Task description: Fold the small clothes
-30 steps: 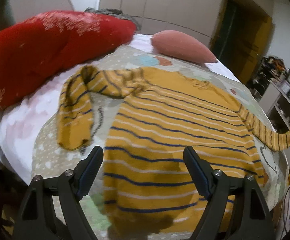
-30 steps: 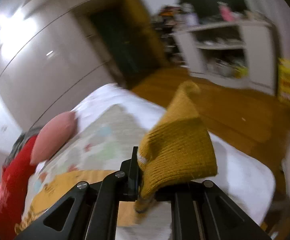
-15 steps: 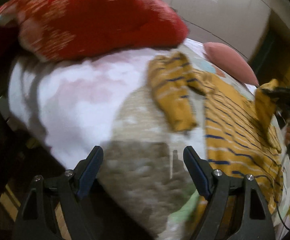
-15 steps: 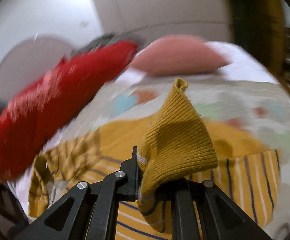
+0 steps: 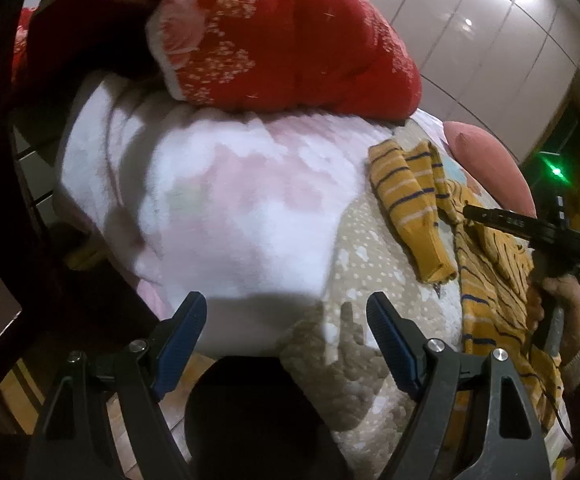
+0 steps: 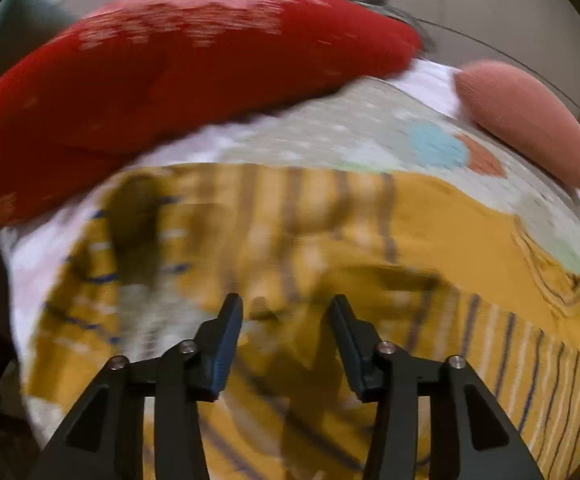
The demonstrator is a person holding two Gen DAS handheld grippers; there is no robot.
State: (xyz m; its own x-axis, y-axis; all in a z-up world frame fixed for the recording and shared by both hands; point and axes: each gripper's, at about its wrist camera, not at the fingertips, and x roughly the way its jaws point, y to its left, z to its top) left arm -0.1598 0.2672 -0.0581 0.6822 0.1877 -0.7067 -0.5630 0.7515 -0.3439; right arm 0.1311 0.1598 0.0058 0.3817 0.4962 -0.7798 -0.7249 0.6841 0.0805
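Left gripper (image 5: 285, 320): jaws spread wide, nothing between them. Right gripper (image 6: 285, 320): jaws parted, empty, image motion-blurred. In left wrist view, right hand (image 5: 558, 304) wraps the right gripper's handle, jaws extending leftward.

A small mustard-yellow knit sweater (image 6: 430, 240) with thin navy and white stripes lay spread across the lower half of the right wrist frame. One striped sleeve (image 5: 414, 204) lay bent at right of the left wrist frame.
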